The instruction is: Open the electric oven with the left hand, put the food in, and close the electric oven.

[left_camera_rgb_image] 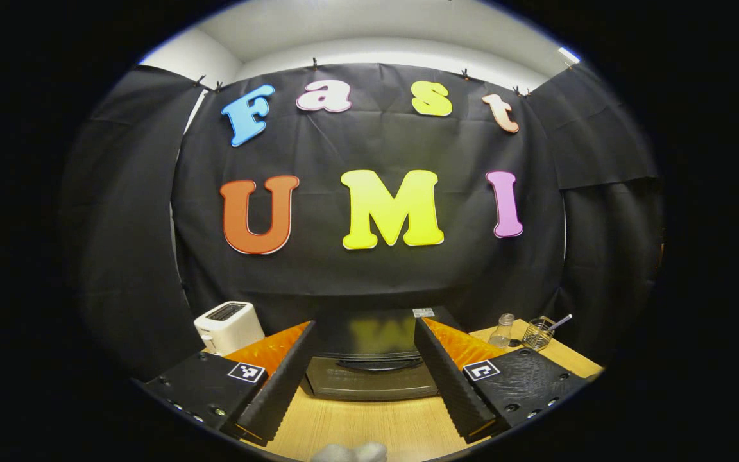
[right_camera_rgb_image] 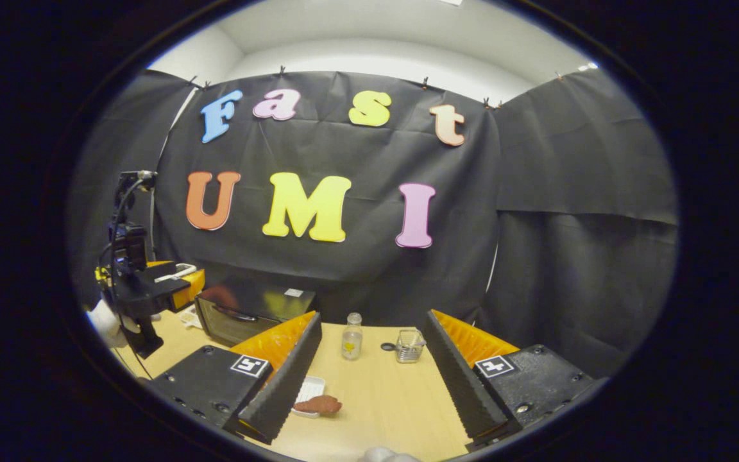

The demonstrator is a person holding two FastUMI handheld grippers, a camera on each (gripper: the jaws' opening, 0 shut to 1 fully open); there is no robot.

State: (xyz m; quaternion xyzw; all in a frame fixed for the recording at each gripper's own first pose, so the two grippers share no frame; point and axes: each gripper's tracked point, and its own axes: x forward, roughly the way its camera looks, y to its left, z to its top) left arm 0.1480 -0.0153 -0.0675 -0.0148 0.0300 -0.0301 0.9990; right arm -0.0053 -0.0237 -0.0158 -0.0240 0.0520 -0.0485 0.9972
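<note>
In the left gripper view we see the left gripper (left_camera_rgb_image: 364, 359) with its fingers spread wide and nothing between them but air. Framed in that gap is the oven (left_camera_rgb_image: 369, 366), a dark box standing on the table (left_camera_rgb_image: 356, 427) against the wall, its door closed and a handle across the top of the door. Left of the oven stands a white toaster (left_camera_rgb_image: 228, 326); to the right are a small clear bottle (left_camera_rgb_image: 504, 330) and a wire basket (left_camera_rgb_image: 538, 333) with a utensil poking out of it.

In the right gripper view the right gripper (right_camera_rgb_image: 369, 359) is likewise wide open and holds nothing. Just beside its left finger lies the food (right_camera_rgb_image: 318, 405), a reddish-brown piece resting on a small white tray (right_camera_rgb_image: 310, 389); the finger covers part of the tray, so we cannot make out its whole shape. Farther back on the table (right_camera_rgb_image: 376, 398) stand the bottle (right_camera_rgb_image: 352, 336) and the basket (right_camera_rgb_image: 410, 346), near each other. The oven (right_camera_rgb_image: 251, 311) sits farther left, and in front of it we see the left gripper (right_camera_rgb_image: 151, 292) held in a hand (right_camera_rgb_image: 105, 324), partly cut off at the edge; from here we cannot tell how far its fingers are apart.

The table is light wood. Black cloth hangs on the walls around it, with a white wall and ceiling above.
</note>
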